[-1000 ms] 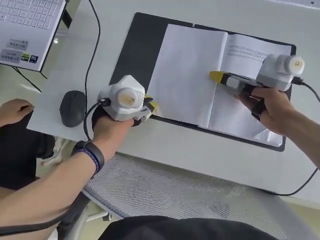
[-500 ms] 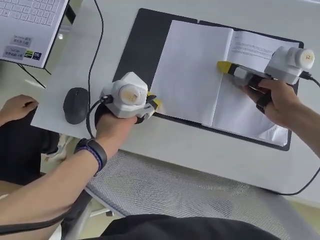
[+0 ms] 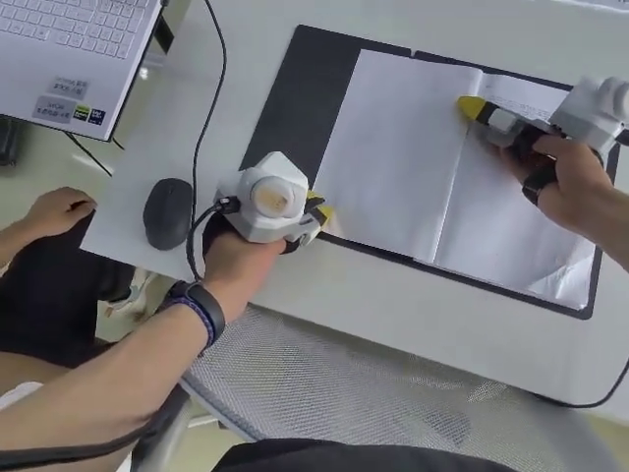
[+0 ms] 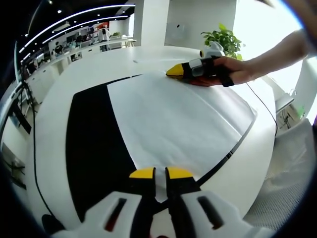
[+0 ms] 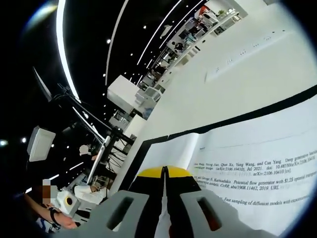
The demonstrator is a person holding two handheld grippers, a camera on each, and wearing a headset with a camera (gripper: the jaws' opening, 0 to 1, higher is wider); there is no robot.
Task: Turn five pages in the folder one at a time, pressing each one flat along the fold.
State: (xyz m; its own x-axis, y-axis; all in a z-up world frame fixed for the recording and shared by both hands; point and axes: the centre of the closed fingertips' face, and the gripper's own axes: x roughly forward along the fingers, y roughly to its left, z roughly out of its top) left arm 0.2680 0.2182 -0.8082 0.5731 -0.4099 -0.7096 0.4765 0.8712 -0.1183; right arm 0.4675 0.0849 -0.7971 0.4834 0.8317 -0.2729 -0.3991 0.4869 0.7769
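A computer mouse (image 3: 169, 212) is lying on the desk at the left. Near it, the left gripper (image 3: 316, 210) is resting at the near edge of the open folder (image 3: 300, 98), its jaws almost together and empty. The right gripper (image 3: 472, 105), its jaws closed on nothing, is lying with its tips on the fold, near the far end.

Folder (image 3: 295, 93): black cover, seen as a broad black band left of the pages (image 3: 393, 147) and a thin black edge around them. Pages plain white; the right-hand one carries lines of small black print (image 5: 247, 171).

Left gripper (image 3: 319, 211): white body, black behind yellow tips. Right gripper (image 3: 472, 105): the same white, black and yellow.

Table (image 3: 393, 305): white. Mouse (image 3: 169, 212): dark grey to black. Cable (image 3: 201, 128): black. Laptop (image 3: 69, 49): silver-white, pale keys, small coloured stickers. Wristband (image 3: 201, 307): dark blue. Chair (image 3: 344, 383): grey mesh. Plant (image 4: 223, 39): green leaves.
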